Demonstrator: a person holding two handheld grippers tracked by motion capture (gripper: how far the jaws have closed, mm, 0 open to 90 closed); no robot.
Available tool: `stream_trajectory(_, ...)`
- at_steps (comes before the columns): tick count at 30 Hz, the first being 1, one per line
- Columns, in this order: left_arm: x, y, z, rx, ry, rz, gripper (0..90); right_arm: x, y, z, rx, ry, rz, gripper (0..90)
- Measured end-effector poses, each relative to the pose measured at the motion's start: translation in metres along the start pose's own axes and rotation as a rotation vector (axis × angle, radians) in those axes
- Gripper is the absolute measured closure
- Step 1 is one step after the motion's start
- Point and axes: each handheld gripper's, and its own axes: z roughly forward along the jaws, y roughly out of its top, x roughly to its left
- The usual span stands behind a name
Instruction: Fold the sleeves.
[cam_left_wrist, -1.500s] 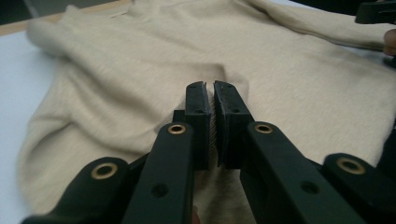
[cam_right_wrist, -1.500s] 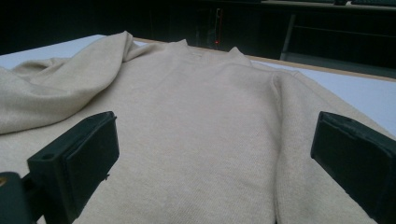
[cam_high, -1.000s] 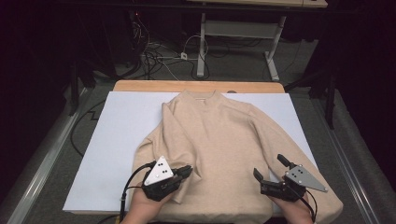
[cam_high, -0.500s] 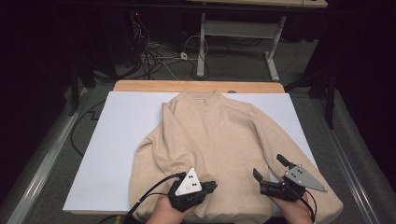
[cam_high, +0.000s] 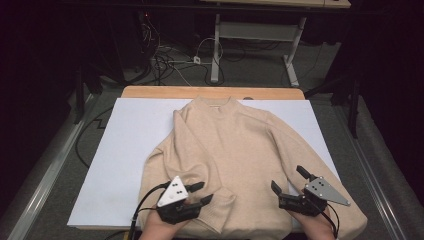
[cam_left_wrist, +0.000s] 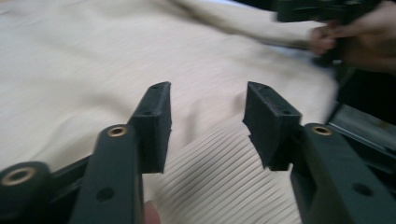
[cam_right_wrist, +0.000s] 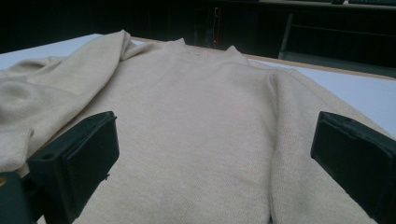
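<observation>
Presently | item: beige sweater (cam_high: 235, 160), flat and face up on white sheet (cam_high: 130, 150) over desk (cam_high: 150, 92) | left gripper (cam_high: 200, 192): jaws just opening, released, ribbed cuff (cam_left_wrist: 224, 182) of folded-in sleeve below them | right gripper (cam_high: 290, 181): jaws spread wide above hem, grasping nothing.

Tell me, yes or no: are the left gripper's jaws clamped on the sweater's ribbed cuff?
No. The left gripper has its jaws apart above the ribbed cuff of the sweater, pressing nothing.
</observation>
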Motion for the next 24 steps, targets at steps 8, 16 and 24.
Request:
stream_trajectory(8, 0.011, -0.021, -0.008, 0.016, -0.008, -0.043, 43.7, 0.003, 0.000, 0.003, 0.010, 0.007, -0.007, 1.6)
stream_trajectory(16, 0.001, -0.011, 0.019, 0.108, -0.004, -0.013, 57.9, 0.008, -0.001, 0.005, 0.016, 0.012, -0.019, 1.6)
stream_trajectory(24, -0.004, -0.013, 0.029, 0.183, -0.001, 0.030, 87.4, 0.006, -0.002, 0.002, 0.016, 0.004, -0.018, 1.6)
